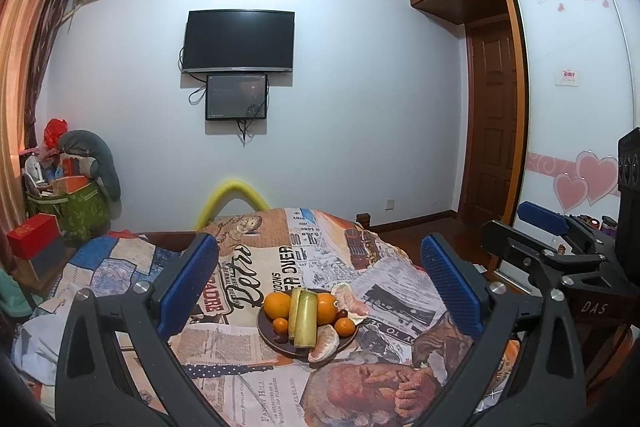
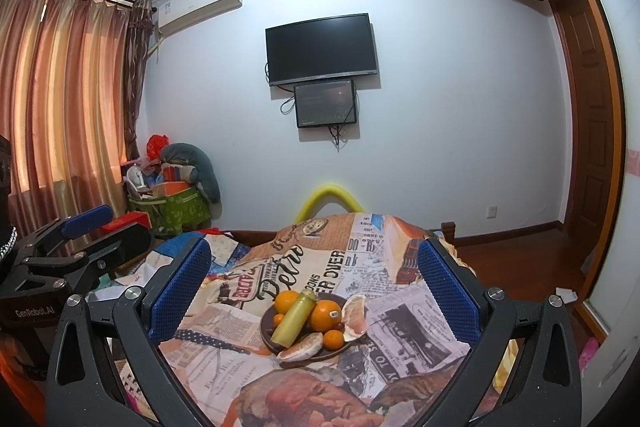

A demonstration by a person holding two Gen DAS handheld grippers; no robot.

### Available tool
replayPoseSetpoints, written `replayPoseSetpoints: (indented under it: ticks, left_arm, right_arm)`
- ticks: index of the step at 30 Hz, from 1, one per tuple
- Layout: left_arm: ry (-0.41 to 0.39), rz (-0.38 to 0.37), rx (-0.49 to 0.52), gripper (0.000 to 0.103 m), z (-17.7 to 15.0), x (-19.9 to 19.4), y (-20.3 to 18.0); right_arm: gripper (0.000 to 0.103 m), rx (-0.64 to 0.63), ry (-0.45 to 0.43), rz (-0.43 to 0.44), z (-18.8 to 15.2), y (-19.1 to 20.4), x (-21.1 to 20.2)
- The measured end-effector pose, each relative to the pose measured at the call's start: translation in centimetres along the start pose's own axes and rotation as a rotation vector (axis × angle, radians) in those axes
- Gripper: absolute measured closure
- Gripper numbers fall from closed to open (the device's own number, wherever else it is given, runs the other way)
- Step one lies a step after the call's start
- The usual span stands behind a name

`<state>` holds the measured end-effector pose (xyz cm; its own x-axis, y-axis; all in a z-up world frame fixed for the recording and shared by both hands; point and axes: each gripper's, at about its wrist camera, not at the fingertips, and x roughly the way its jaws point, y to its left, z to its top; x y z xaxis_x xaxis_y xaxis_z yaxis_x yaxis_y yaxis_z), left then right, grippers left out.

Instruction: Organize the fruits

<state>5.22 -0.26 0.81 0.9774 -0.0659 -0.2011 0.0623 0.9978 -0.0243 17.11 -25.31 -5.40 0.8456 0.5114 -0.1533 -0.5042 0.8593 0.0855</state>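
Observation:
A dark round plate (image 1: 269, 337) (image 2: 265, 331) sits on a newspaper-print cloth. It holds two oranges (image 1: 277, 305) (image 2: 326, 315), small tangerines (image 1: 344, 326) (image 2: 333, 339), pale green sugarcane sticks (image 1: 307, 319) (image 2: 294, 317), peeled pomelo segments (image 1: 325, 343) (image 2: 356, 319) and dark small fruits (image 1: 341, 314). My left gripper (image 1: 320, 283) is open and empty, held back from the plate. My right gripper (image 2: 316, 287) is open and empty, also short of the plate. Each gripper shows at the edge of the other's view.
The cloth (image 1: 392, 291) covers a raised surface over a patchwork bed cover (image 1: 108, 263). A yellow foam tube (image 1: 236, 191) arches behind it. A green basket of clutter (image 1: 76, 203) and red box (image 1: 34, 235) stand at left. Wardrobe (image 1: 576, 87) and door at right.

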Motion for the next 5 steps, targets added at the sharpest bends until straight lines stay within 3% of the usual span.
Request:
replayPoseSetpoints:
  ticks: [5]
  left_arm:
    - [0.003, 0.008, -0.007, 0.0, 0.05, 0.38, 0.35]
  right_arm:
    - [0.0, -0.001, 0.0, -0.001, -0.07, 0.02, 0.12]
